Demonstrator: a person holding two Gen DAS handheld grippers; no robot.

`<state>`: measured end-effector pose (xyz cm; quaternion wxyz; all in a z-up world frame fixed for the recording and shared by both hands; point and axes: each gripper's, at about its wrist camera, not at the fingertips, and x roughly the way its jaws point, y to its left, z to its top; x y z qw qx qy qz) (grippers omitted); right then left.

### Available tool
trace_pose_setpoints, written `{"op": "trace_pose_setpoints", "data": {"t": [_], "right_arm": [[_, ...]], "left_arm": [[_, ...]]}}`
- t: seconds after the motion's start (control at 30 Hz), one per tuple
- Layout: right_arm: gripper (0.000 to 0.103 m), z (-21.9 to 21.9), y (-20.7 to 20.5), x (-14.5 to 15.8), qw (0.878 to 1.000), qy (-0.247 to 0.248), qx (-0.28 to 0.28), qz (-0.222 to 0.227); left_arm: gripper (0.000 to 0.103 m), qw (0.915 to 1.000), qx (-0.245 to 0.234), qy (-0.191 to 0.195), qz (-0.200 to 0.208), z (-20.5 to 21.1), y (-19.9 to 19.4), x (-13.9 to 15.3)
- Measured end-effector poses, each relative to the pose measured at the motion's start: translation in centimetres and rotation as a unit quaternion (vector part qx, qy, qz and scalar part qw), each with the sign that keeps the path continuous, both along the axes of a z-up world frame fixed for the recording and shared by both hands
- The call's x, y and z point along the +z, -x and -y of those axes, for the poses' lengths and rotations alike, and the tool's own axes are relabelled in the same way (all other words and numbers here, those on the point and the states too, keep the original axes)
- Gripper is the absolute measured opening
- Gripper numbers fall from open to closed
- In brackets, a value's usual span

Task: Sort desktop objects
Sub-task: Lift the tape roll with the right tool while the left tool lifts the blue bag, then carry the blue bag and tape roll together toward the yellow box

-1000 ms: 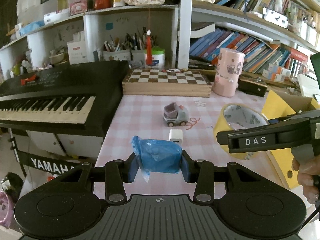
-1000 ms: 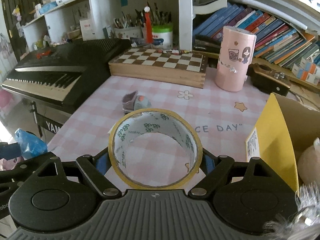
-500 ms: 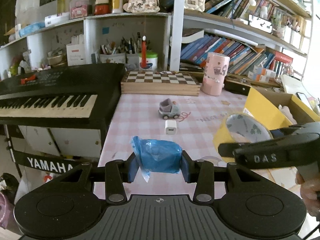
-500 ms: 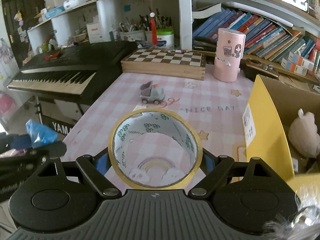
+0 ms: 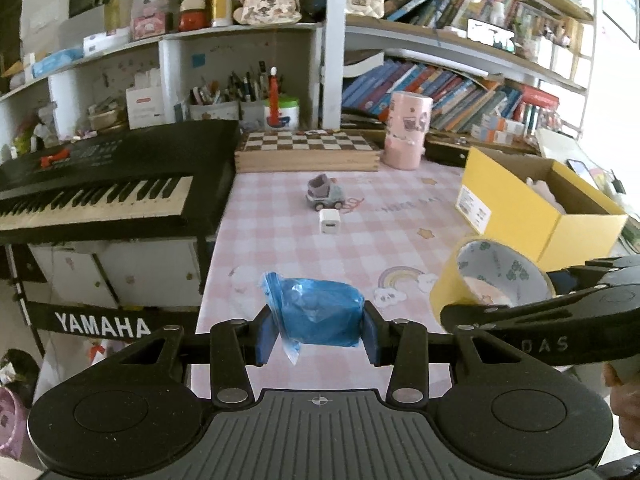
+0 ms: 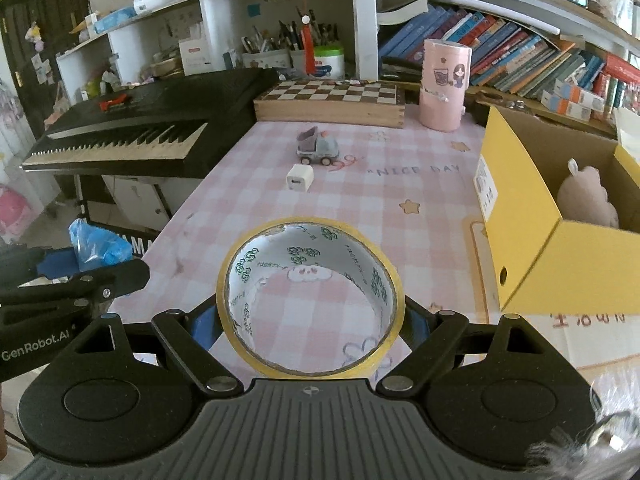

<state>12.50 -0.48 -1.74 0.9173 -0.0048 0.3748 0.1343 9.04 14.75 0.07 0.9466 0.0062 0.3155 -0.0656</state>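
Note:
My left gripper (image 5: 318,332) is shut on a blue plastic-wrapped bundle (image 5: 320,312), held above the near edge of the pink checked table (image 5: 400,216). My right gripper (image 6: 310,328) is shut on a yellow roll of tape (image 6: 312,296), gripped across its width with its hole facing the camera. From the left wrist view the tape roll (image 5: 492,276) and the right gripper's arm show at the right. A grey toy truck (image 6: 318,148) and a white charger cube (image 6: 299,178) lie further back on the table. A yellow cardboard box (image 6: 560,264) with a pink plush toy (image 6: 588,200) inside stands at the right.
A black keyboard (image 5: 100,184) borders the table on the left. A wooden chessboard box (image 5: 306,152) and a pink cylinder (image 5: 406,136) stand at the back, before shelves of books and pen pots. A person's hand (image 5: 624,392) holds the right gripper's handle.
Both grippers have drawn back from the table, each keeping its grip. The toy truck, the charger and the shelves look further away, and the yellow box has come fully into view.

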Motion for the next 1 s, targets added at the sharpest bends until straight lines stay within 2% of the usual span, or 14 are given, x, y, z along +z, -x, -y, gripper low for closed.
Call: {"op": "trace_pose_setpoints", "data": {"t": [0.77, 1.0], "right_arm": [[0.085, -0.1, 7.2, -1.6, 0.999, -0.015, -0.041, -0.029], [0.085, 0.8, 8.8, -2.0, 0.997, -0.014, -0.064, -0.034]], "left_arm": [[0.041, 0.9986, -0.048, -0.013, -0.016, 0.3, 5.5, -0.8], [0.041, 0.9966, -0.078, -0.015, -0.02, 1.3, 6.1, -1.1]]}}
